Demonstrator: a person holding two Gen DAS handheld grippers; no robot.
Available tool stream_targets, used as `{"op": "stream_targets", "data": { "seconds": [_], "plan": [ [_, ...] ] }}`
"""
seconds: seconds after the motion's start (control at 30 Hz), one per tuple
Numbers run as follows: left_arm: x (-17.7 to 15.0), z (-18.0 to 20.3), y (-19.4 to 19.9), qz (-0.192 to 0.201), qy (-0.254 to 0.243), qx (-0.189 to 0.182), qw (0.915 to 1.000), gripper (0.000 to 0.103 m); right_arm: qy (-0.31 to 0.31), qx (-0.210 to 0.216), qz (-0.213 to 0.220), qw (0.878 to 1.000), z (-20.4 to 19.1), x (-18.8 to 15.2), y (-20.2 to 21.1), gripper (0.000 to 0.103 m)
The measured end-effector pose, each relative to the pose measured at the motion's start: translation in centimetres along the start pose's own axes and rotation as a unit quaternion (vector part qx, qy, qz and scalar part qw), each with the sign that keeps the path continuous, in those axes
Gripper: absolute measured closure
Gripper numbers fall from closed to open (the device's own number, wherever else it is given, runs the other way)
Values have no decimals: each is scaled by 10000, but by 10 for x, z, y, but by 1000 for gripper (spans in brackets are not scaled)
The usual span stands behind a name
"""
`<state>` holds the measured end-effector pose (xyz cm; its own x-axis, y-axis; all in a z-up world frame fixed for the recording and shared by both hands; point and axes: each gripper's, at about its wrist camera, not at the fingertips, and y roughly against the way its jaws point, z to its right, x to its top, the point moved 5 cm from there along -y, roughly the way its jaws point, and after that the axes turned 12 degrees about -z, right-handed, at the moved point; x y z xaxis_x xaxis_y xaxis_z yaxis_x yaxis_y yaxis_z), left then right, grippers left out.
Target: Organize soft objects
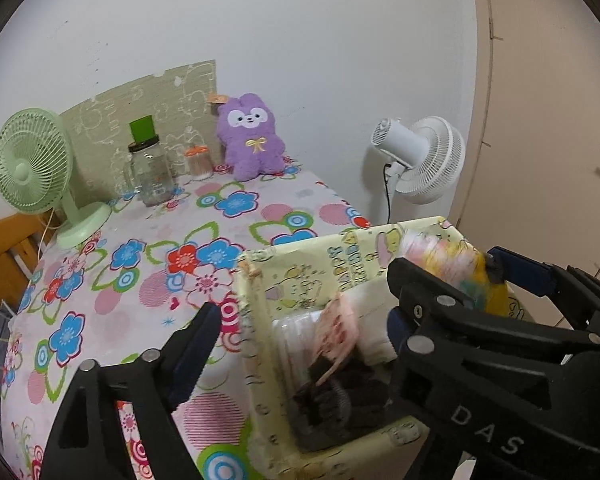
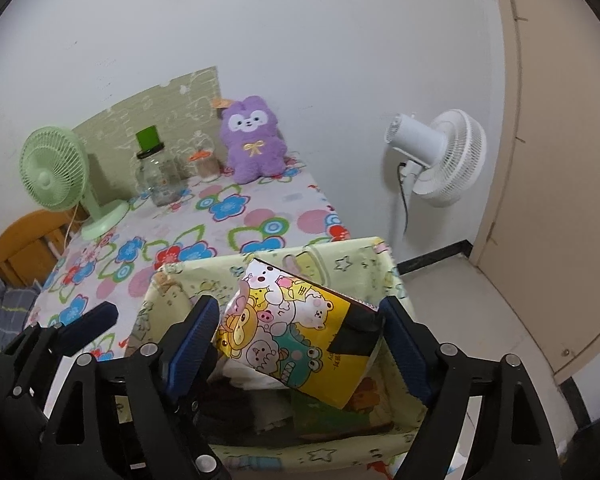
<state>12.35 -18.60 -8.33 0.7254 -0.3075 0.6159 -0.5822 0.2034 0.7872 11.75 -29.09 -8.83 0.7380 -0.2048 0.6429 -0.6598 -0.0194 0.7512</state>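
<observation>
A table under a flower-print cloth (image 2: 236,216) fills the left of the room, backed by a pale wall, with a beige door to its right and tiled floor below. At the table's near right corner sits a yellow fabric bin (image 2: 340,256) printed with cartoon figures. Beyond the table's right edge stands a white fan (image 2: 440,156); at its far left a green fan (image 2: 56,174), then a glass jar (image 2: 156,176) with a green lid, and a purple plush toy (image 2: 254,144) against the wall. Over the bin, the right gripper (image 2: 300,320) holds a cartoon-printed tissue pack (image 2: 292,332) between its blue pads — the pack tilts into the bin. The left gripper (image 1: 300,320) hangs spread apart, straddling the bin's left wall and grasping nothing. Dark cloth and pale folded items in the bin's bottom are hard to make out.
</observation>
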Motion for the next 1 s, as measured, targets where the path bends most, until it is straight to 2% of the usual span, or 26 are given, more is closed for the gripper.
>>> {"op": "stream_targets", "data": {
  "seconds": [0.07, 0.13, 0.3, 0.53, 1.0],
  "plan": [
    [-4, -7, 5, 50, 26, 6, 10000, 11, 87, 23, 20, 10000, -7, -2, 2, 13],
    [-6, -14, 10, 118, 66, 113, 9998, 4, 177, -15, 86, 9998, -13, -4, 6, 11],
    [-14, -35, 28, 293, 220, 320, 9988, 0, 299, -42, 283, 9991, -33, -8, 19, 7],
    [-25, -66, 56, 480, 417, 618, 9961, 0, 423, 8, 539, 9976, -62, -12, 39, 3],
    [-56, -127, 97, 700, 924, 909, 9891, 0, 615, 150, 815, 9947, -111, -26, 66, 2]
  ]
}}
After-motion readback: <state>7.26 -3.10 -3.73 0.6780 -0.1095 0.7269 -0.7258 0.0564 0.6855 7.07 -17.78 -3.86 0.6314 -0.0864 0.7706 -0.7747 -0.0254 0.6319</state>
